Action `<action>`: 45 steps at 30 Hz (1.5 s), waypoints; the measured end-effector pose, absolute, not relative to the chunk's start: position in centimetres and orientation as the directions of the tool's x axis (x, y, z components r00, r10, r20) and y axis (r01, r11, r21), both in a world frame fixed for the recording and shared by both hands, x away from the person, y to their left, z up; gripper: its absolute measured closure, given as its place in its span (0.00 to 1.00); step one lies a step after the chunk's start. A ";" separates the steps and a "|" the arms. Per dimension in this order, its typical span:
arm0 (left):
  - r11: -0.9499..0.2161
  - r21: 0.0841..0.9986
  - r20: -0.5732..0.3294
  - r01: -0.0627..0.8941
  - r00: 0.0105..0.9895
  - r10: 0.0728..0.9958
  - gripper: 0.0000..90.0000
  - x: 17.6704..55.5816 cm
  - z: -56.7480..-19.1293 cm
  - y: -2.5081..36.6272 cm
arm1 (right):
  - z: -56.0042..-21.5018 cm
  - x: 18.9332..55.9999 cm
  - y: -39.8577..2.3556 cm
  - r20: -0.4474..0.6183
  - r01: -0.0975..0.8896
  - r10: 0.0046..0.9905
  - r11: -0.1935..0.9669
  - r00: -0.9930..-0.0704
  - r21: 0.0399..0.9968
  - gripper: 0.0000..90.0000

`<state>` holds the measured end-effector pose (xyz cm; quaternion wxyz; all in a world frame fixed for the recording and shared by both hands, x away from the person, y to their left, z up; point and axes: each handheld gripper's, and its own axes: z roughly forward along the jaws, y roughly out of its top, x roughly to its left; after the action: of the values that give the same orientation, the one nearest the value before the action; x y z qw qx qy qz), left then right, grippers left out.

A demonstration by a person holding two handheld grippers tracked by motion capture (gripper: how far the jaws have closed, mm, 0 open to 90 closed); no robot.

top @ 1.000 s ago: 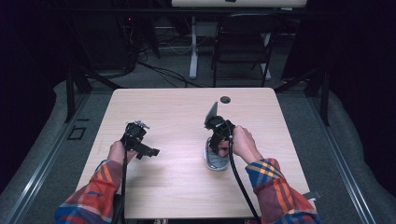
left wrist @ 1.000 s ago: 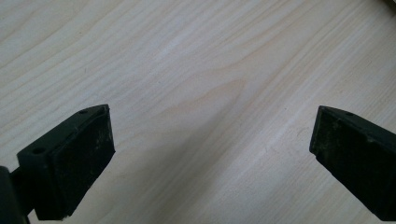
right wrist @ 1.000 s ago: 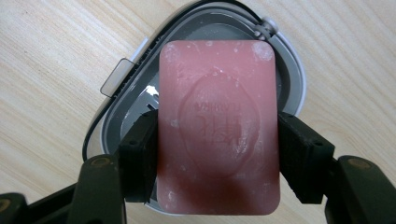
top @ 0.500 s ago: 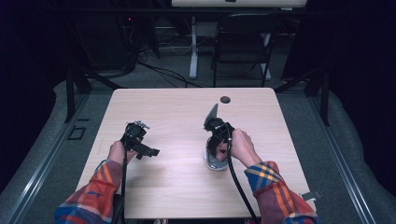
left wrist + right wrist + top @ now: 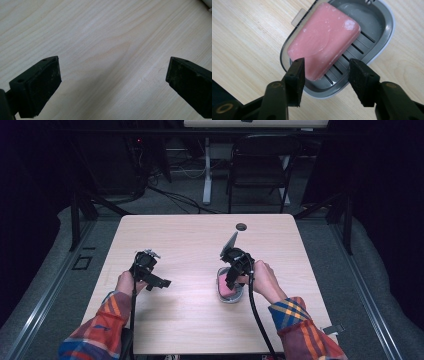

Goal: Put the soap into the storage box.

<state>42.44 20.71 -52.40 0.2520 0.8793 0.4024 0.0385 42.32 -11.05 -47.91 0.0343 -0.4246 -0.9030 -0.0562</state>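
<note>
Over the grey soap dish (image 5: 384,27) on the table (image 5: 190,240), my right gripper (image 5: 325,75) has just been narrowing its jaws; they straddle the near end of the pink soap (image 5: 323,40) lying in the dish, pads not pressing it. My left gripper (image 5: 113,80) hangs spread wide above bare wood

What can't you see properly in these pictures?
- Near end of the pink soap bar, right gripper view: it dips behind the right tongs, so a pinch can't be told.
- Soap dish, high view: partly covered by those tongs.
- Small dark round thing, high view: too small to name.
</note>
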 end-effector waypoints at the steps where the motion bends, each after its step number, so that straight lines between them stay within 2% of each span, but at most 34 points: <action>1: -0.549 0.474 -0.135 0.688 0.673 0.727 0.00 42.4 -52.4 20.7 | -47.7 42.1 -11.1 0.108 0.771 0.763 0.631 -0.637 0.088 0.52; 6: -0.552 0.477 -0.130 0.684 0.676 0.725 0.00 42.4 -52.3 20.7 | -46.6 41.3 -11.6 0.094 0.750 0.746 0.647 -0.660 0.138 0.46; 13: -0.552 0.483 -0.134 0.680 0.681 0.720 0.00 42.4 -52.3 20.7 | -44.5 40.3 -13.3 0.043 0.681 0.696 0.685 -0.716 0.257 0.32; 21: -0.553 0.487 -0.138 0.676 0.685 0.715 0.00 42.4 -52.3 20.8 | -43.3 39.6 -15.3 -0.013 0.660 0.702 0.676 -0.712 0.327 0.17; 26: -0.554 0.487 -0.139 0.675 0.686 0.714 0.00 42.4 -52.3 20.7 | -42.8 39.2 -16.6 -0.031 0.662 0.715 0.662 -0.698 0.351 0.14; 30: -0.554 0.487 -0.140 0.675 0.687 0.713 0.00 42.4 -52.3 20.7 | -42.4 38.8 -18.1 -0.055 0.663 0.723 0.659 -0.689 0.356 0.08; 45: -0.554 0.487 -0.141 0.675 0.687 0.713 0.00 42.4 -52.3 20.7 | -41.7 37.3 -22.3 -0.100 0.684 0.775 0.603 -0.624 0.410 0.00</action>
<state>42.39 20.73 -52.31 0.2600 0.8808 0.3940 0.0363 37.25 -22.26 -41.68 -0.1349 -0.4121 -0.8852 -0.1687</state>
